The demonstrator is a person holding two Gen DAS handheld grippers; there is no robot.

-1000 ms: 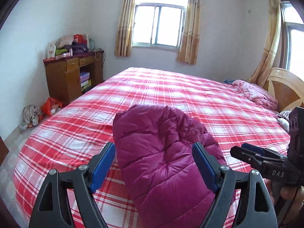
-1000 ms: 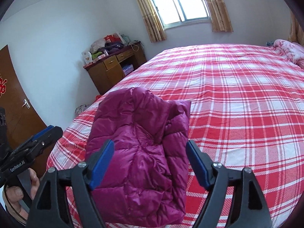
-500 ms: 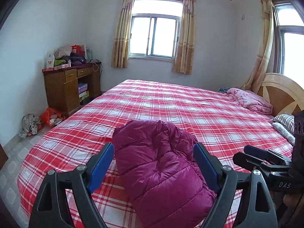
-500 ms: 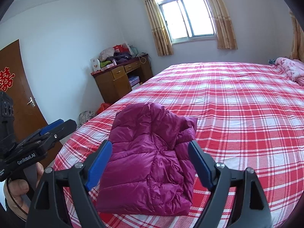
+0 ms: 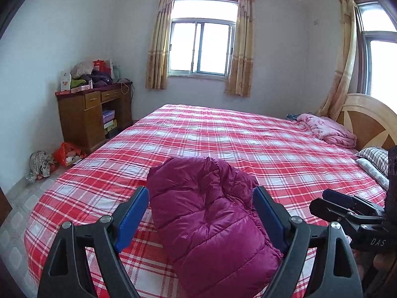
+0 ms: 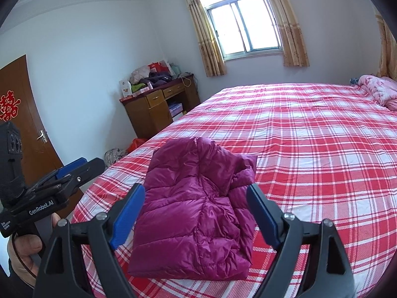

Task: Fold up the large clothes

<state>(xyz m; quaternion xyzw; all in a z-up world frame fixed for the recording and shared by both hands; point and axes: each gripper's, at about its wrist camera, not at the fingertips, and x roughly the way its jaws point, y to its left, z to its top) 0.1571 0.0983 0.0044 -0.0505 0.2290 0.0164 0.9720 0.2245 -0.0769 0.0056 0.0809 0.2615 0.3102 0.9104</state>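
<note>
A magenta puffer jacket (image 5: 206, 218) (image 6: 193, 213) lies folded into a thick bundle on the red plaid bed (image 5: 248, 144) (image 6: 310, 149), near its front edge. My left gripper (image 5: 200, 193) is open and hangs above and short of the bundle, with nothing between its blue pads. Beside it my right gripper (image 6: 195, 190) is also open and clear of the jacket. In the right wrist view the left gripper (image 6: 74, 171) shows at the left, held by a hand (image 6: 24, 245). The right gripper (image 5: 342, 203) shows at the right edge of the left wrist view.
A wooden desk (image 5: 91, 114) piled with clothes and boxes stands by the far left wall, with bags (image 5: 67, 151) on the floor beside it. A pink blanket (image 5: 325, 129), pillows (image 5: 374, 156) and the headboard (image 5: 369, 119) are at the right. A brown door (image 6: 22, 114) is at the left.
Both grippers have drawn back and up from the jacket, which now looks smaller and farther off. More of the room and ceiling shows. The jacket has not moved.
</note>
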